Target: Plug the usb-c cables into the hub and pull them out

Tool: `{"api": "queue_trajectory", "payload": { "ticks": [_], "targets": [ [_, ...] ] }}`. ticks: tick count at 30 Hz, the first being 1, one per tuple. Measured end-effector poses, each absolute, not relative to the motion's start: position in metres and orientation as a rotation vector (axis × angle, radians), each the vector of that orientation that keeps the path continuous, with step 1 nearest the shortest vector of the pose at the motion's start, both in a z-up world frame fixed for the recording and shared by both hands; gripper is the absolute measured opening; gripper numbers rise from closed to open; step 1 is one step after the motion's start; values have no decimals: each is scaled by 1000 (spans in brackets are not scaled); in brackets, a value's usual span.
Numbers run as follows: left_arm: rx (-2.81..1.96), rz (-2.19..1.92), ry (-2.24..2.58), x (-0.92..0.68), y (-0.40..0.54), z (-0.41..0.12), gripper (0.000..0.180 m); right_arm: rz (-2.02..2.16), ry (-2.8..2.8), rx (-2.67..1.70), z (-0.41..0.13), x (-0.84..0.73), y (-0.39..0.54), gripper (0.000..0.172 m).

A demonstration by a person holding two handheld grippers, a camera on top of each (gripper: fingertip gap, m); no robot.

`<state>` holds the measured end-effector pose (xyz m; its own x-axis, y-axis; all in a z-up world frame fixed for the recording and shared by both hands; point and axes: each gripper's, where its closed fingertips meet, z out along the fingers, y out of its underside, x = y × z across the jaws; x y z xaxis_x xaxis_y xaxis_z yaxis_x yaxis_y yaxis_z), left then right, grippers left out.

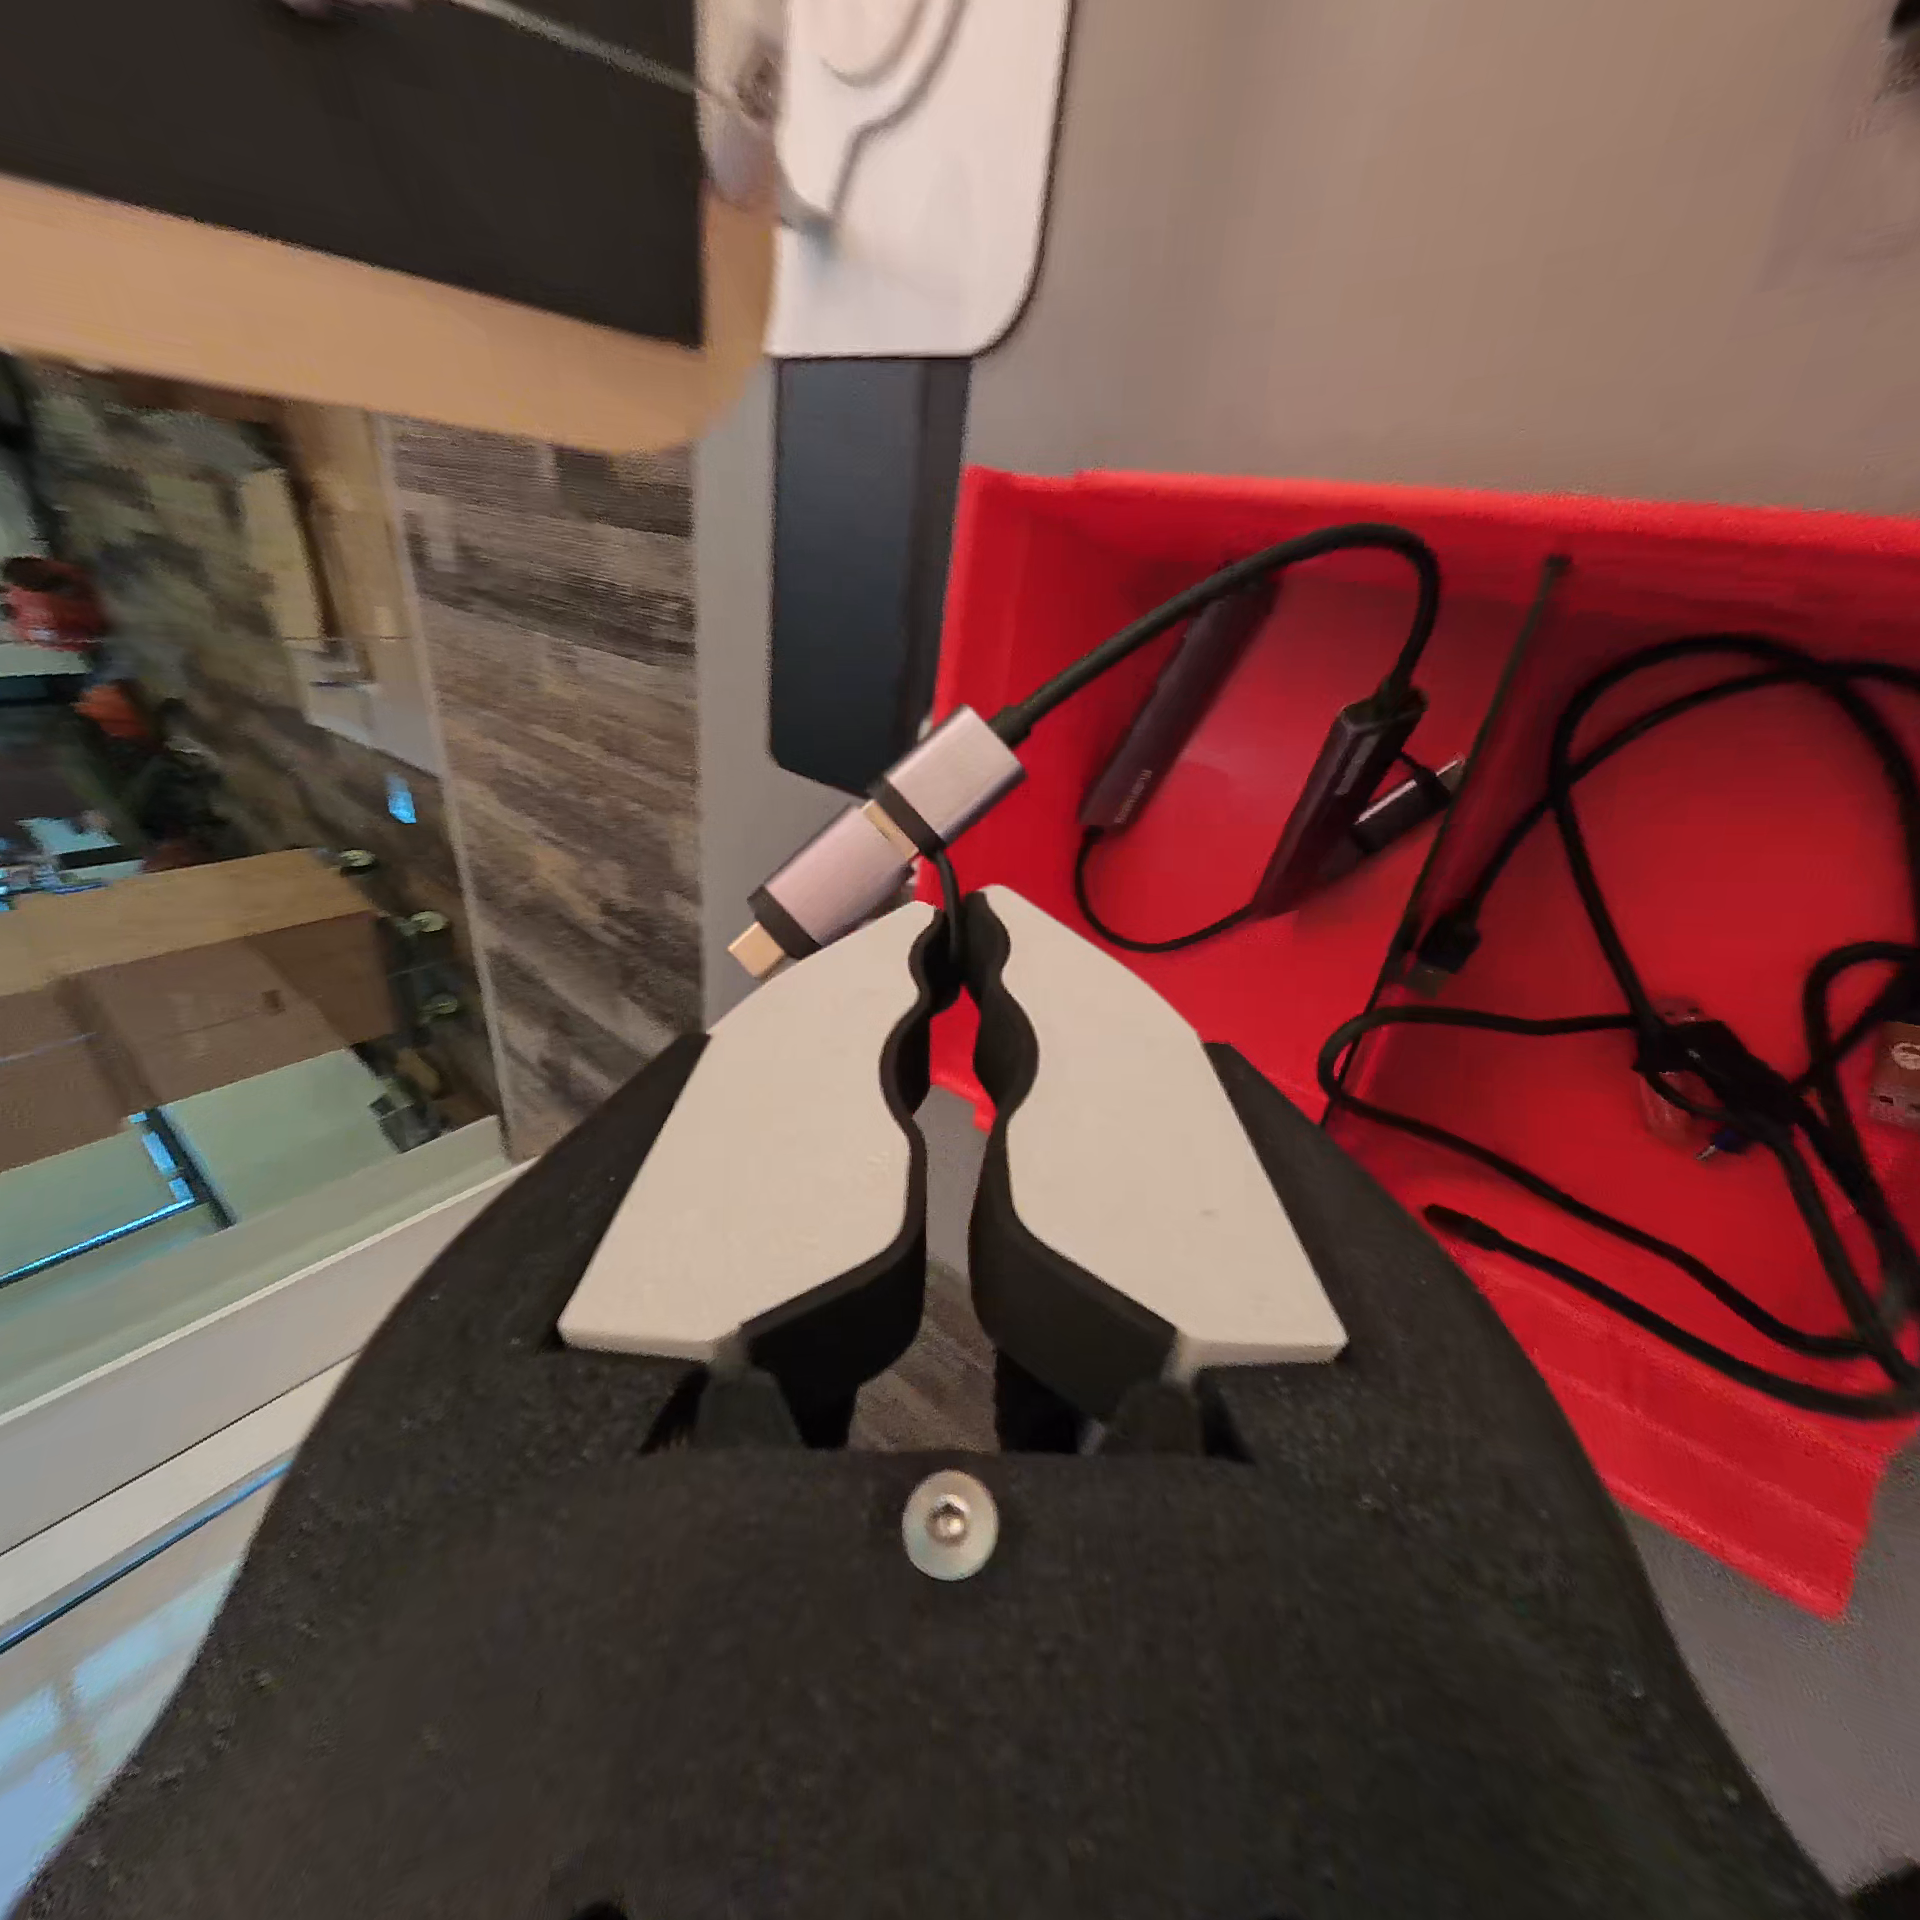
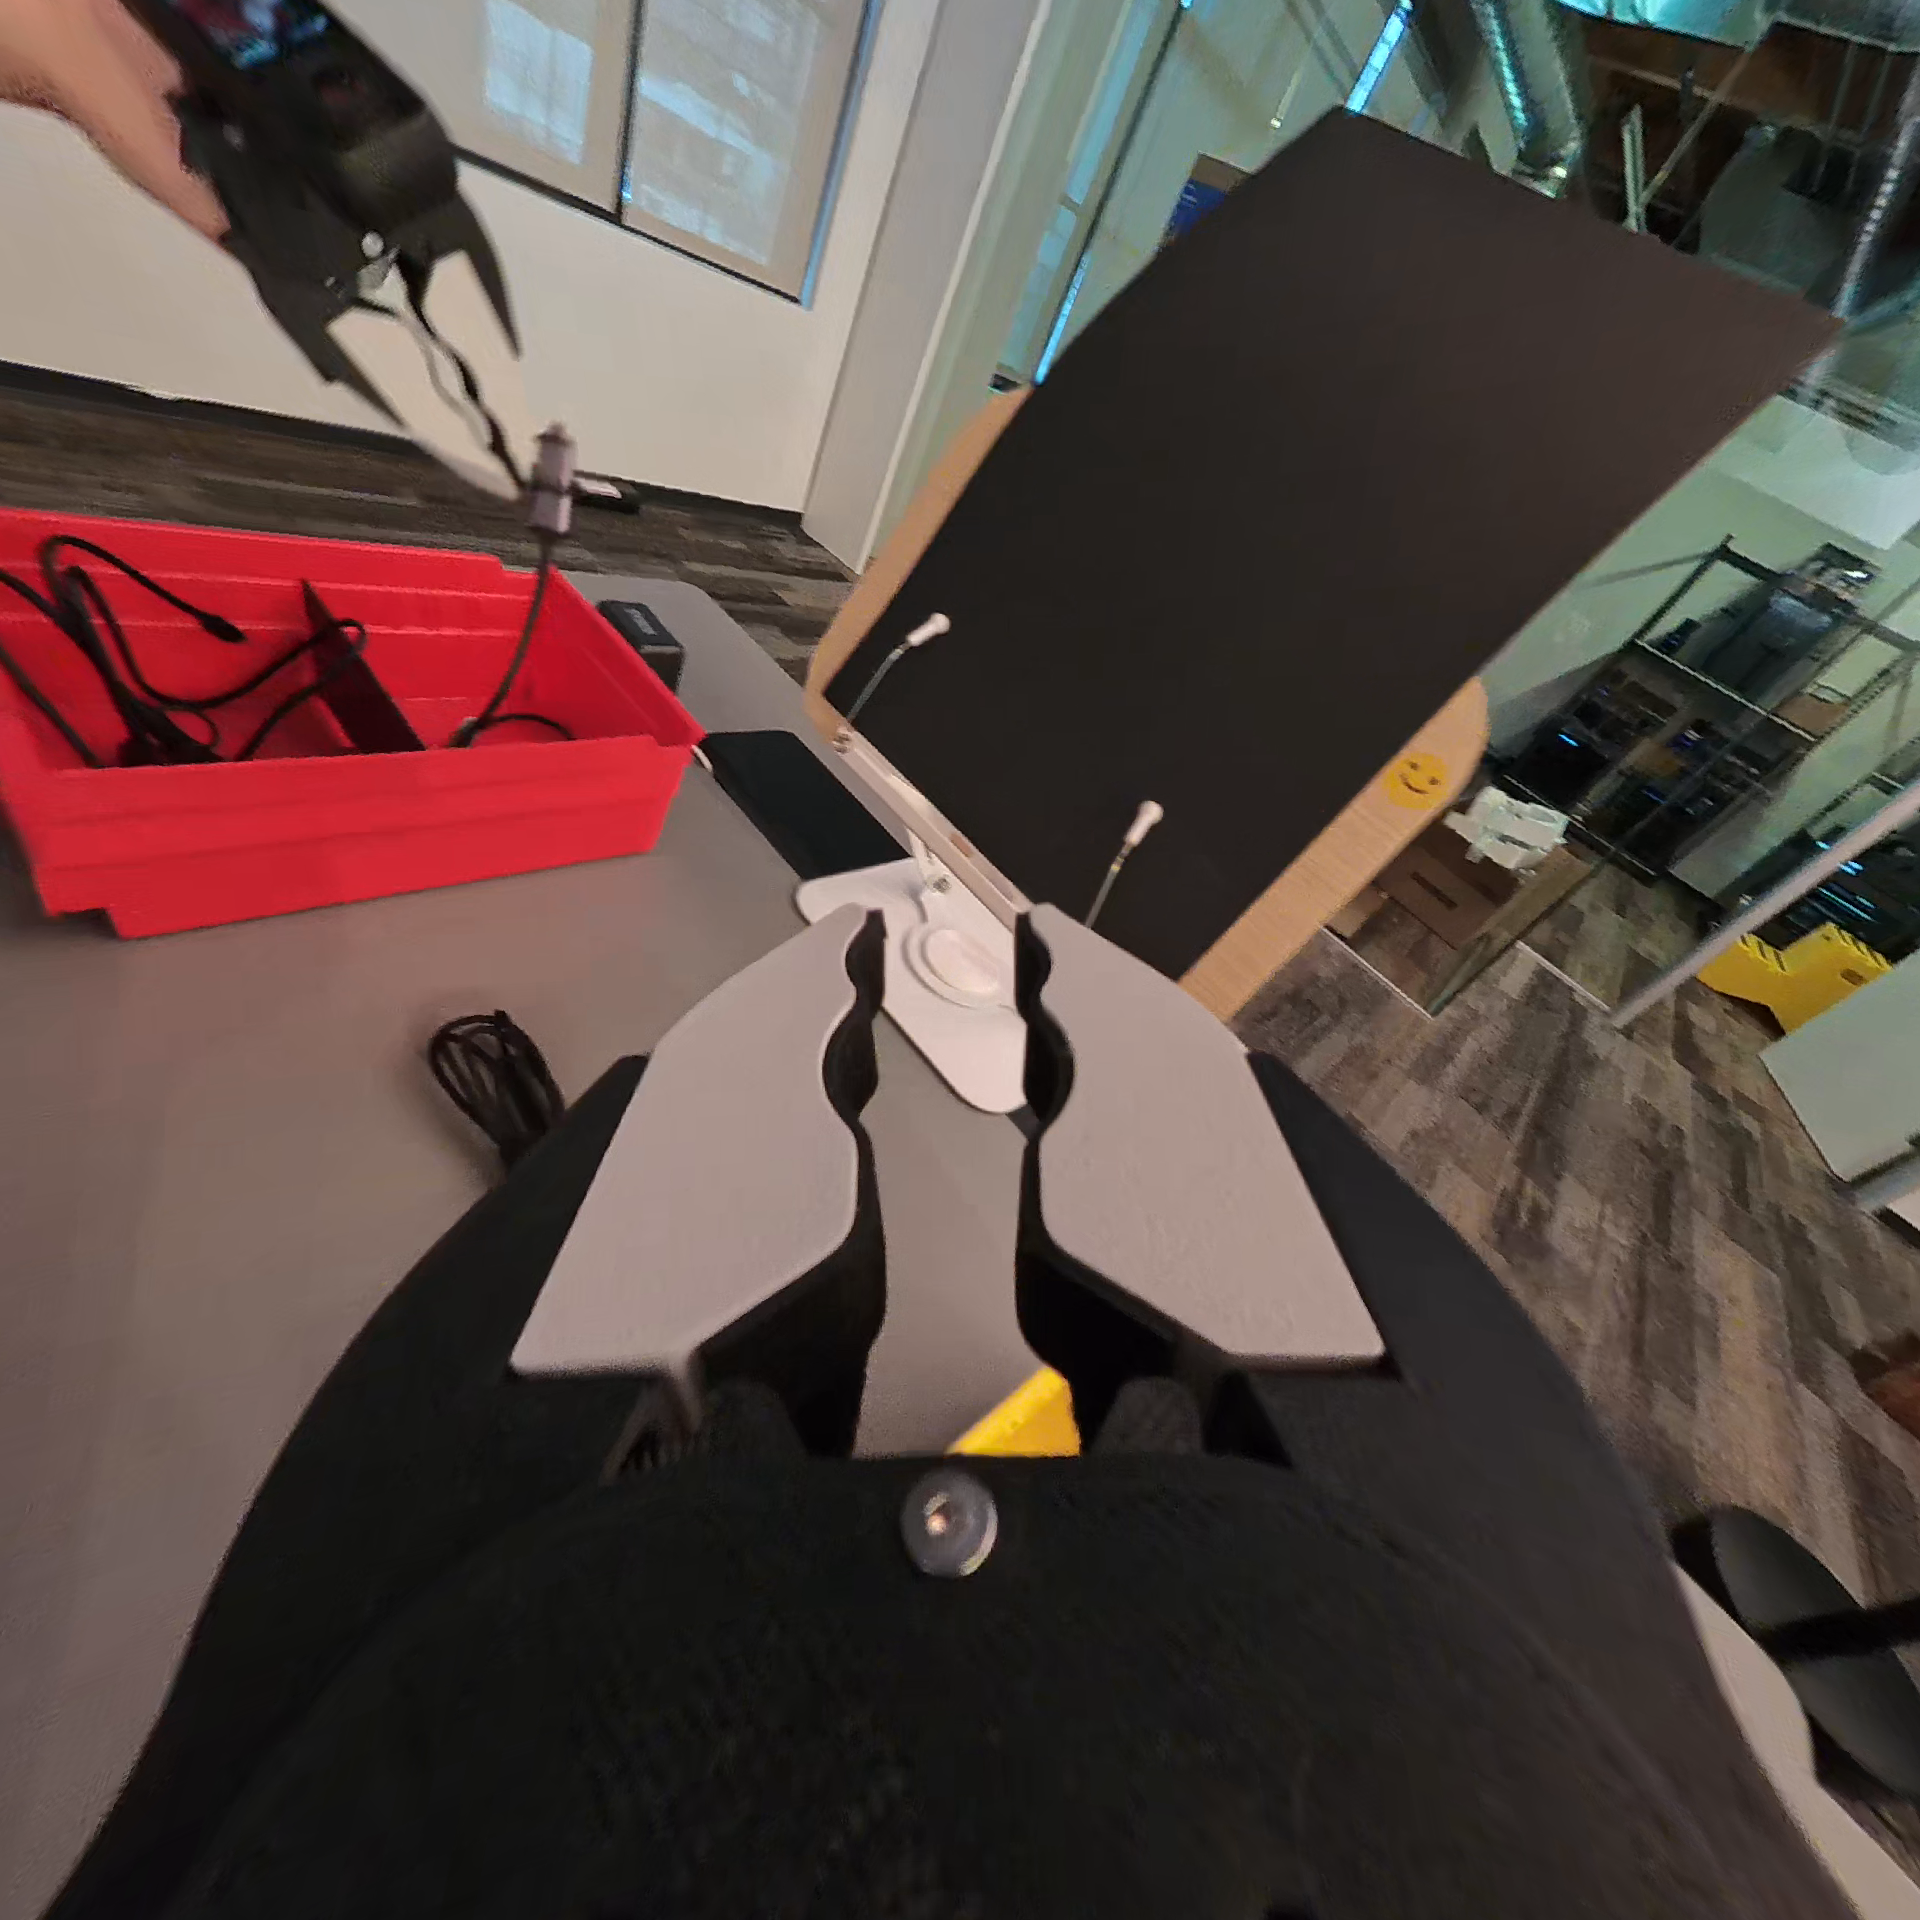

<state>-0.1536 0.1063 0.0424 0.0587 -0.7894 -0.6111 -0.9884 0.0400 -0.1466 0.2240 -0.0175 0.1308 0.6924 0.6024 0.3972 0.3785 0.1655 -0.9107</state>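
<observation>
We are holding the left gripper [image 1: 958,914] raised above the red bin [image 1: 1039,509], its fingers [image 1: 831,1091] pinched together on a thin black tether loop [image 1: 943,883] that hangs from a silver plug [image 1: 894,821]. That plug is a two-part metal connector with a gold-coloured tip pointing out past the bin's edge, and its black cable [image 1: 1247,561] is arching back down into the bin to a dark slim hub [image 1: 1174,717] lying on the bin floor. A second dark hub [image 1: 1330,800] is leaning just beside the black divider [image 1: 1496,748], and beyond the divider a tangle of black cables [image 1: 1714,987] is filling the other compartment.

From the right wrist view we are seeing the same left gripper [image 2: 499,457] lifted over the bin's far corner, the plug [image 2: 545,478] dangling at its tips and the cable dropping into the bin [image 2: 343,831]. The bin is sitting toward the far left of the grey tabletop [image 2: 312,1039].

We are keeping the right gripper [image 2: 945,935] over the tabletop's right edge with its fingers [image 2: 727,1143] apart and nothing between them. A white stand base [image 2: 956,1029] is lying just ahead of it, and a coiled black cable [image 2: 488,1070] is resting on the tabletop beside its left finger
</observation>
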Motion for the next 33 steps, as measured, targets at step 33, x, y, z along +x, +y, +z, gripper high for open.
{"api": "queue_trajectory", "payload": {
  "ticks": [33],
  "targets": [
    [-1585, 99, 1267, 17, -40, 66, 40, 1050, -976, -1763, 38, 82, -39, 0]
  ]
}}
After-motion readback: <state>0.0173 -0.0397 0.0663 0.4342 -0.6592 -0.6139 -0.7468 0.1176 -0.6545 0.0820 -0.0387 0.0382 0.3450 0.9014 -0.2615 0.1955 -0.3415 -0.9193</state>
